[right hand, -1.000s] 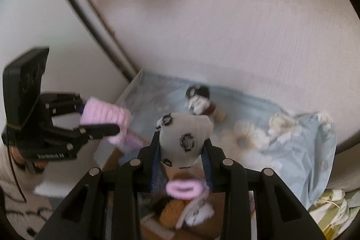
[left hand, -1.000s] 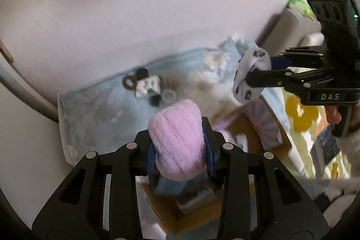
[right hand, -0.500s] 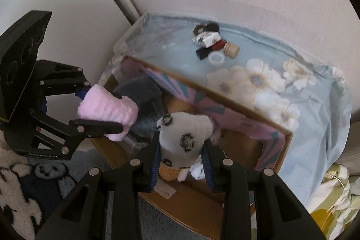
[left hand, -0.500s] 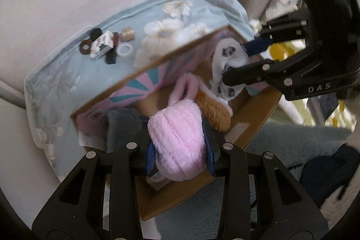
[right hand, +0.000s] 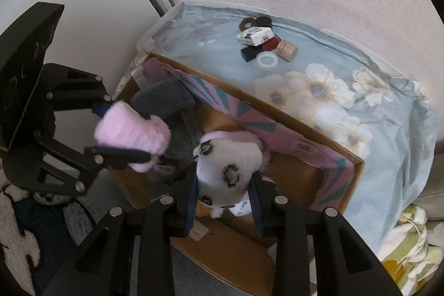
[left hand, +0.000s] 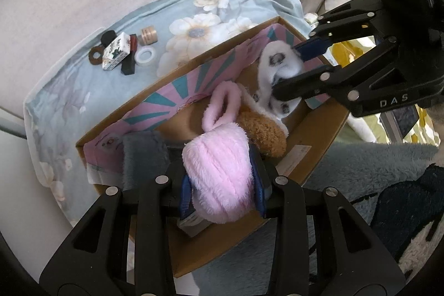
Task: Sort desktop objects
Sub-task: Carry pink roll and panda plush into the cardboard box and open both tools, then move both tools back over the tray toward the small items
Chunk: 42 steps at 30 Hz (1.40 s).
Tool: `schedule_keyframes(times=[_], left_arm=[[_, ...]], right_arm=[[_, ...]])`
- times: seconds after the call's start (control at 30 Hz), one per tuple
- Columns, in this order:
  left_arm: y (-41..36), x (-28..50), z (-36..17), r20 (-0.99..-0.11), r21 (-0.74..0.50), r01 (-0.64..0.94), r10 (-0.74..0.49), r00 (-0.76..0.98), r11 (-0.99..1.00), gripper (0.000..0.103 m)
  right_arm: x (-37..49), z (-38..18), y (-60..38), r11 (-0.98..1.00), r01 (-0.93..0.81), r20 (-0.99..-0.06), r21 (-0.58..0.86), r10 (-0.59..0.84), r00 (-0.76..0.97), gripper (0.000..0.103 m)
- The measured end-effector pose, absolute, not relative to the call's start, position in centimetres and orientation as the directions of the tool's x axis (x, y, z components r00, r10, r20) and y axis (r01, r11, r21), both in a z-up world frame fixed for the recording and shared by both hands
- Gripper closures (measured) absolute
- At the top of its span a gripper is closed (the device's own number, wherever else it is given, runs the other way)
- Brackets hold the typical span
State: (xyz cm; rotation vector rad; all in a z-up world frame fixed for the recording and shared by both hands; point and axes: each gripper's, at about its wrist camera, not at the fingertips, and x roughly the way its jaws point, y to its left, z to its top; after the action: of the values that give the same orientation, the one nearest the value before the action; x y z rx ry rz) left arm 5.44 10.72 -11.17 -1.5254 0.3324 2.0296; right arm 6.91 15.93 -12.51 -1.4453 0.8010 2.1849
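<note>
My left gripper (left hand: 222, 192) is shut on a fluffy pink plush piece (left hand: 219, 171), held over the near left part of an open cardboard box (left hand: 322, 138). My right gripper (right hand: 224, 201) is shut on a white plush piece with black spots (right hand: 229, 167), held over the box (right hand: 280, 104) further right. In the left wrist view that white piece (left hand: 270, 72) hangs from the right gripper (left hand: 294, 68) above the box's far right corner. Inside the box lie a pink loop (left hand: 222, 104), a brown plush item (left hand: 263, 129) and a grey plush item (left hand: 144, 154).
Behind the box, a floral blue cloth (right hand: 319, 52) carries small things: a patterned white box (right hand: 255, 35), a white ring (right hand: 267, 59), a cork-coloured cylinder (right hand: 287, 49), and black and red pieces. A wall rises behind. Grey and dark fluffy rugs (left hand: 383, 171) lie in front.
Both grippers came down with their plush pieces from high in front of the wall to just over the open box; over the last half second they stayed nearly still.
</note>
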Motion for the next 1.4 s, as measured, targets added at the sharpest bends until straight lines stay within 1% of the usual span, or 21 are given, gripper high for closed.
schedule_keyframes(times=[0.23, 0.33, 0.37, 0.4, 0.43, 0.47, 0.5, 0.57, 0.6, 0.63, 0.67, 0.77, 1.1, 1.23, 1.33, 1.4], left_arm=[[10.3, 5.2, -11.7, -0.938, -0.149, -0.563, 0.296, -0.179, -0.813, 0.071], [10.3, 4.8, -12.0, -0.942, -0.16, -0.551, 0.293, -0.163, -0.819, 0.067], [10.3, 4.6, -12.2, -0.944, -0.158, -0.543, 0.287, -0.16, -0.825, 0.056], [10.3, 4.5, -12.3, -0.947, -0.159, -0.534, 0.281, -0.157, -0.831, 0.036], [10.2, 4.3, -12.5, -0.95, -0.158, -0.521, 0.273, -0.152, -0.839, 0.022], [10.1, 4.1, -12.6, -0.952, -0.156, -0.509, 0.267, -0.152, -0.846, 0.0], [10.0, 3.9, -12.5, -0.949, -0.165, -0.499, 0.274, -0.153, -0.85, 0.0], [9.8, 3.8, -12.4, -0.946, -0.185, -0.497, 0.29, -0.143, -0.847, 0.0], [9.7, 3.8, -12.3, -0.946, -0.182, -0.497, 0.288, -0.146, -0.849, 0.0], [9.6, 3.7, -12.3, -0.948, -0.168, -0.497, 0.278, -0.157, -0.851, 0.0], [9.6, 3.7, -12.2, -0.949, -0.158, -0.499, 0.272, -0.163, -0.852, 0.0], [9.2, 3.7, -11.9, -0.947, -0.154, -0.492, 0.27, -0.173, -0.857, 0.0], [8.1, 3.4, -11.0, -0.942, -0.165, -0.459, 0.278, -0.189, -0.873, 0.0], [7.6, 3.4, -10.3, -0.94, -0.134, -0.449, 0.256, -0.223, -0.884, 0.0], [7.4, 3.4, -9.7, -0.938, -0.114, -0.449, 0.244, -0.244, -0.886, 0.0], [7.1, 3.3, -9.2, -0.94, -0.078, -0.448, 0.216, -0.264, -0.891, 0.0]], right_arm=[[7.5, -13.7, 16.1, -0.742, -0.624, -0.938, 0.246, -0.021, -0.345, 0.072], [7.0, -14.5, 16.0, -0.745, -0.623, -0.953, 0.238, -0.058, -0.296, 0.069], [6.8, -14.8, 16.0, -0.745, -0.626, -0.958, 0.229, -0.061, -0.279, 0.062], [6.7, -15.0, 16.0, -0.744, -0.631, -0.962, 0.219, -0.056, -0.268, 0.055], [6.7, -15.1, 16.0, -0.745, -0.631, -0.963, 0.215, -0.054, -0.265, 0.048], [6.7, -15.3, 15.9, -0.746, -0.629, -0.962, 0.218, -0.057, -0.265, 0.03], [6.7, -15.3, 15.9, -0.746, -0.628, -0.961, 0.222, -0.06, -0.268, 0.018], [6.8, -15.3, 15.8, -0.748, -0.617, -0.954, 0.244, -0.072, -0.29, 0.014], [6.8, -15.2, 15.8, -0.75, -0.611, -0.952, 0.252, -0.078, -0.296, 0.006], [6.8, -15.1, 15.8, -0.754, -0.607, -0.951, 0.251, -0.075, -0.299, 0.002], [6.7, -14.9, 15.7, -0.763, -0.601, -0.952, 0.236, -0.058, -0.301, 0.0], [6.7, -14.1, 15.7, -0.781, -0.591, -0.954, 0.203, -0.021, -0.299, 0.0], [6.4, -12.2, 16.1, -0.781, -0.574, -0.935, 0.245, -0.034, -0.353, 0.0], [5.6, -12.0, 14.8, -0.831, -0.524, -0.945, 0.185, -0.005, -0.327, 0.0], [5.2, -11.8, 14.4, -0.844, -0.501, -0.945, 0.192, -0.022, -0.326, 0.0], [5.0, -11.6, 14.2, -0.858, -0.477, -0.949, 0.189, -0.035, -0.313, 0.0]])
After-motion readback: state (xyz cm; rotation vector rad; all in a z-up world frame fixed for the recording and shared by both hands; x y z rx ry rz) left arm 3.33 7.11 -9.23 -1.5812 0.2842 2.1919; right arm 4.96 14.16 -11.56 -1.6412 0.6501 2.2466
